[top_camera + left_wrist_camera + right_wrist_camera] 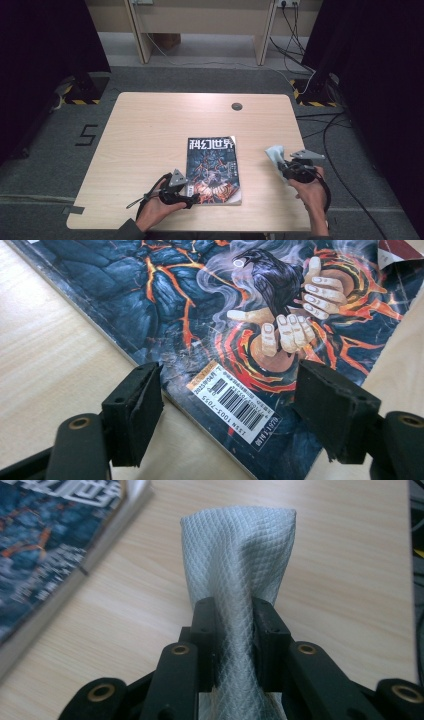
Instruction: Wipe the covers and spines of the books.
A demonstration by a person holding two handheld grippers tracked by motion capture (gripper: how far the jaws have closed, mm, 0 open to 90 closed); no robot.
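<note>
White quilted cloth is pinched between the closed fingers of the right gripper, right of the magazine on the desk. Left gripper fingers stand open over the magazine's barcode corner.

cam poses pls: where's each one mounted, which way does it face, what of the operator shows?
High view: above the person's side, looking forward and down on the table; forearms, left gripper, right gripper.
Left gripper view: on that gripper, open jaws over the magazine.
Right gripper view: on that gripper, clamping a white cloth.
Shared: magazine, table.
</note>
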